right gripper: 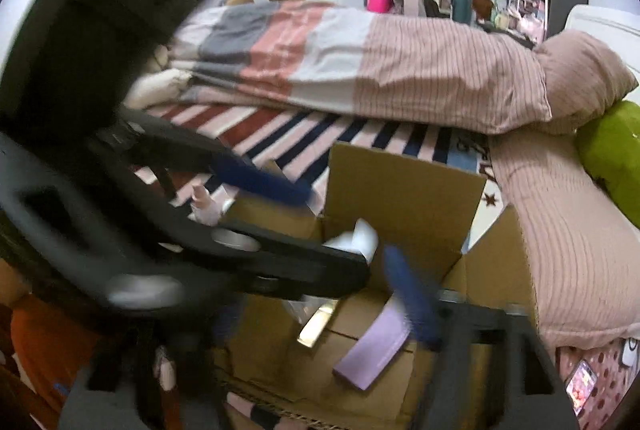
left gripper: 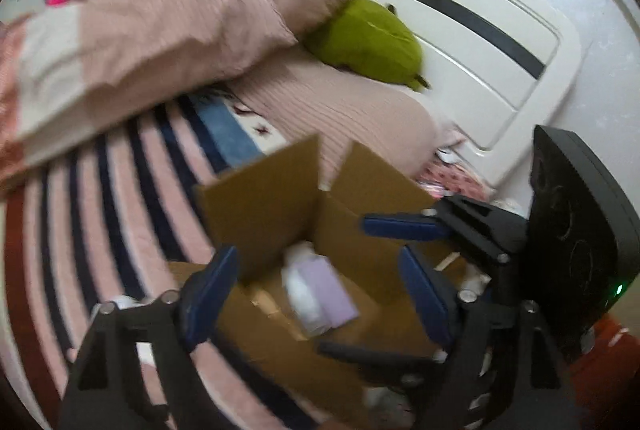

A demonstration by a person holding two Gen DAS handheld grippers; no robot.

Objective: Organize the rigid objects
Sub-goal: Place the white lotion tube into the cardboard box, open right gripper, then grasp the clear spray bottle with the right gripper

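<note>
two tongs over a part-filled box

two things at least already lie in the open brown cardboard box [left gripper: 280, 205] on the striped bed cover [left gripper: 120, 165]: a lilac rectangular pack [left gripper: 328, 294] and a white wrapped item [left gripper: 300, 290] beside it. left tongs [left gripper: 316, 294] gape wide above them, holding nothing. right tongs [left gripper: 394, 244] reach in from the side, blue pads parted, also empty. i judge packing underway; how much remains is unclear. upright flaps crowd the opening, and a pink striped pillow [right gripper: 560, 213] and green cushion [left gripper: 368, 41] lie near.
</note>
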